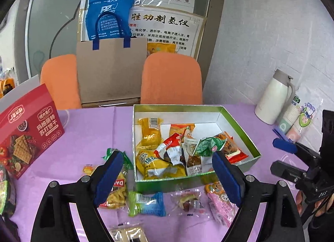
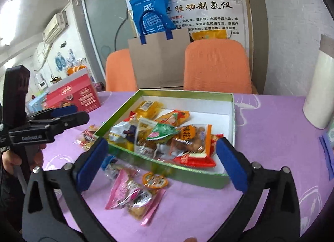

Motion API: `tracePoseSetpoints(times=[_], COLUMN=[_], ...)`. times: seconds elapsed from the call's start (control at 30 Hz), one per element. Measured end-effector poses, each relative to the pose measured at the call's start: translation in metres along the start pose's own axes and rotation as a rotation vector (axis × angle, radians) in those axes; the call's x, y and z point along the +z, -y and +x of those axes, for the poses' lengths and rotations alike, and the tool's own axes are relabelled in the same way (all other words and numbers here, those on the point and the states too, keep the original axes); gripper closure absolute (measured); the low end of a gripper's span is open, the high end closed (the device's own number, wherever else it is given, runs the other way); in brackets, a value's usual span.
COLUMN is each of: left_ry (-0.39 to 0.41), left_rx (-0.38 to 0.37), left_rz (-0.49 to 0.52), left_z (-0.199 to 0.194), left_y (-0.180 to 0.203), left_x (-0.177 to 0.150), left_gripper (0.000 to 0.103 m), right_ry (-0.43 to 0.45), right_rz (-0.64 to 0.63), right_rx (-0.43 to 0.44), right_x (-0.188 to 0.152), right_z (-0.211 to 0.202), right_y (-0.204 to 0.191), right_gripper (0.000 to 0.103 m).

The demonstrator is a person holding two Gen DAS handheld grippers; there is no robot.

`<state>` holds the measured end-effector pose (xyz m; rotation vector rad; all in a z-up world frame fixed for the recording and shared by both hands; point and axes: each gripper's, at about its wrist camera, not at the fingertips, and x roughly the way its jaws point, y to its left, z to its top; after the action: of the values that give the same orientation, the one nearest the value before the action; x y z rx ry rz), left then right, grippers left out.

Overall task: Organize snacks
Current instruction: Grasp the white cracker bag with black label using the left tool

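Left gripper wide, empty, right gripper wide, empty, both masking green box front edge, snack labels blurred

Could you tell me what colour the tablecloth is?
Light purple tablecloth, best seen in the right wrist view.

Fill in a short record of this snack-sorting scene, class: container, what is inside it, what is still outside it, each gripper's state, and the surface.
Container: green-sided cardboard box with white inside, lid off
Inside: heap of wrapped snacks, including a yellow foil packet and a green triangular packet
Outside, in front of the box: pink plastic packet, blue-green sachet, clear-wrapped sweet
Left gripper: open, empty
Right gripper: open, empty
Surface: lilac tablecloth
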<state>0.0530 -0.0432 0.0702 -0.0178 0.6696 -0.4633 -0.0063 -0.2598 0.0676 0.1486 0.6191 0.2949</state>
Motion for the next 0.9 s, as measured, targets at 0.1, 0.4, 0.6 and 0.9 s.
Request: tracePoseSetpoints(times=[0.1, 0.4, 0.6, 0.9], left_ry=[0.002, -0.061, -0.132, -0.204], left_rx=[-0.021, 0.034, -0.005, -0.079], left_rz=[-0.037, -0.061, -0.118, -0.147], left_z=[-0.021, -0.052, -0.039, -0.009], left_y=[-0.008, -0.036, -0.057, -0.065], left_x=[-0.017, -0.084, -0.111, -0.128], left_gripper=[0.014, 0.014, 0.014, 0.043], right_ry=[-0.040, -0.156, -0.215, -0.254], right_rz=[-0.034, -0.094, -0.108, -0.091], right_rx=[0.063, 0.141, 0.200, 0.200], right_x=[-0.017, -0.054, -0.075, -0.088], right_z=[-0.009, 0.000, 0.016, 0.037], right_y=[-0.017, -0.065, -0.098, -0.119], right_gripper=[0.000, 0.001, 0.012, 0.026])
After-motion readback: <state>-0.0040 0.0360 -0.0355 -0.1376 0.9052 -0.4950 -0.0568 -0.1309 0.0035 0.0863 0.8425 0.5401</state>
